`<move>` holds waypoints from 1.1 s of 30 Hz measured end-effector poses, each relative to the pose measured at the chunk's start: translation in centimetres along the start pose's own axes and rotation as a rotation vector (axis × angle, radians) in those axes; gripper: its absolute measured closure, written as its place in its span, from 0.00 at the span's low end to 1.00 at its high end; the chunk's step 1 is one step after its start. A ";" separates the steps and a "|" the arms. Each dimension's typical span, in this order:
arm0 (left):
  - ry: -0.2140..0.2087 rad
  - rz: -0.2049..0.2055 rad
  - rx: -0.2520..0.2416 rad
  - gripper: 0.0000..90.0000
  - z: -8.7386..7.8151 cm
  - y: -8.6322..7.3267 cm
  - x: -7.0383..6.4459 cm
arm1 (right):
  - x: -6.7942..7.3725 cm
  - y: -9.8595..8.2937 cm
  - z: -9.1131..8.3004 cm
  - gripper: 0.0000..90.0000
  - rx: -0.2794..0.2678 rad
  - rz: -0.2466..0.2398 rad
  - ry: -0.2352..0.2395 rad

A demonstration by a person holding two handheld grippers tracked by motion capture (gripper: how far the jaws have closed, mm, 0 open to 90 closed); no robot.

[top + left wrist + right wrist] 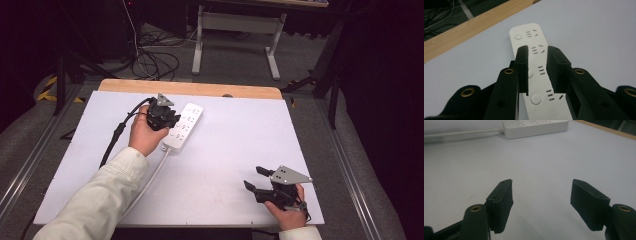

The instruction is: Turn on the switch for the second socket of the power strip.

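Observation:
A white power strip (184, 126) lies flat on the white table top (240, 145), left of centre, and its cord (152, 176) runs toward the near edge. A person's left hand holds my left gripper (171, 120) right over the strip. In the left gripper view, that gripper (537, 50) has its jaws a narrow gap apart above the strip (524, 32), with sockets showing between them. My right gripper (252, 177) rests near the table's front right corner. Its jaws (541, 182) are spread wide over bare table, and the strip (534, 127) lies far ahead.
A wooden strip (200, 89) borders the table's far edge. Beyond it on the floor are cables (150, 62) and a white desk frame (235, 35). The strip's cord (461, 133) crosses the far left in the right gripper view.

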State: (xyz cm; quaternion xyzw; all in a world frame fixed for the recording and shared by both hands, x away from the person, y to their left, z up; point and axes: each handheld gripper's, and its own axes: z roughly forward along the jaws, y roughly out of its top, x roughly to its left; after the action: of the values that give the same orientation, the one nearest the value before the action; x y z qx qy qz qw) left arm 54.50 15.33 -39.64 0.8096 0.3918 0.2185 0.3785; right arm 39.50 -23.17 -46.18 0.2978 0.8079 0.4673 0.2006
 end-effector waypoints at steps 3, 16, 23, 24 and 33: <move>-0.016 -0.012 -0.016 0.78 -0.6 0.2 0.0 | 0.0 0.0 0.0 0.38 0.002 -0.001 -0.003; -0.069 -0.024 -0.023 0.61 -2.7 0.0 -0.4 | 0.0 0.0 0.0 0.38 0.003 -0.001 -0.001; -0.104 -0.035 -0.071 0.42 -5.8 -1.4 -1.0 | 0.1 0.0 0.0 0.38 0.003 -0.001 0.001; -0.099 -0.022 -0.072 0.40 -6.3 -1.5 -1.1 | 0.1 0.0 0.0 0.38 0.002 -0.001 0.000; -0.110 0.019 -0.146 0.29 -10.4 -2.9 -2.6 | 0.1 0.0 0.0 0.38 0.003 0.003 -0.008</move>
State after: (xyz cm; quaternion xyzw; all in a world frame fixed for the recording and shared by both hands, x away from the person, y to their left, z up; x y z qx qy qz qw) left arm 44.85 19.06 -35.69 0.7944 0.3457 0.2054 0.4553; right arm 39.38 -23.08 -46.14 0.3012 0.8073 0.4652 0.2028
